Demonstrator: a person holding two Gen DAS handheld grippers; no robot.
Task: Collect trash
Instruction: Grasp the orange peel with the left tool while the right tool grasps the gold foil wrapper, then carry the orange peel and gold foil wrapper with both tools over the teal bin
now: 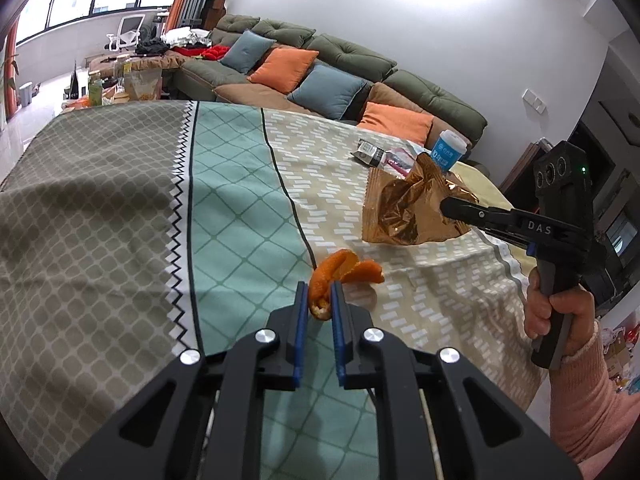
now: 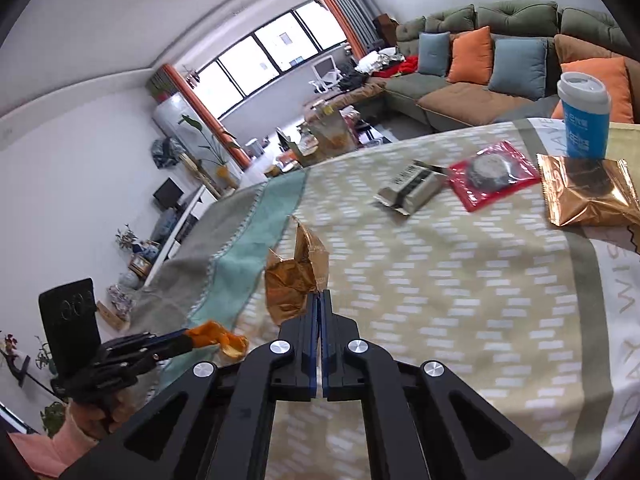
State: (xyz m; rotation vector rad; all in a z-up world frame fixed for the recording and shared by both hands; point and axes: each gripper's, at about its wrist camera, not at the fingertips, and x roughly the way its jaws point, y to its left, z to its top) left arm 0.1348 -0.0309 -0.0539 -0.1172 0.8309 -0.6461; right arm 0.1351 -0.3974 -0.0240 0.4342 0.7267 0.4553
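My L gripper (image 1: pixel 320 300) is clamped on the peel (image 1: pixel 344 270) by one end only; the rest curls off toward 1 o'clock and could tear. R gripper (image 2: pixel 320 300) pinches the wrapper (image 2: pixel 294 280) by its edge, foil may slip. More trash at 1 o'clock on the cloth (image 2: pixel 460 320).

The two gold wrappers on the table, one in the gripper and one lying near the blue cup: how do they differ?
The held gold wrapper is crumpled and open, pinched at an edge by the right gripper; the other gold wrapper looks flat and sealed. The held one stands up off the tablecloth; the other lies flat, beside the blue cup, untouched. Both are shiny gold foil.
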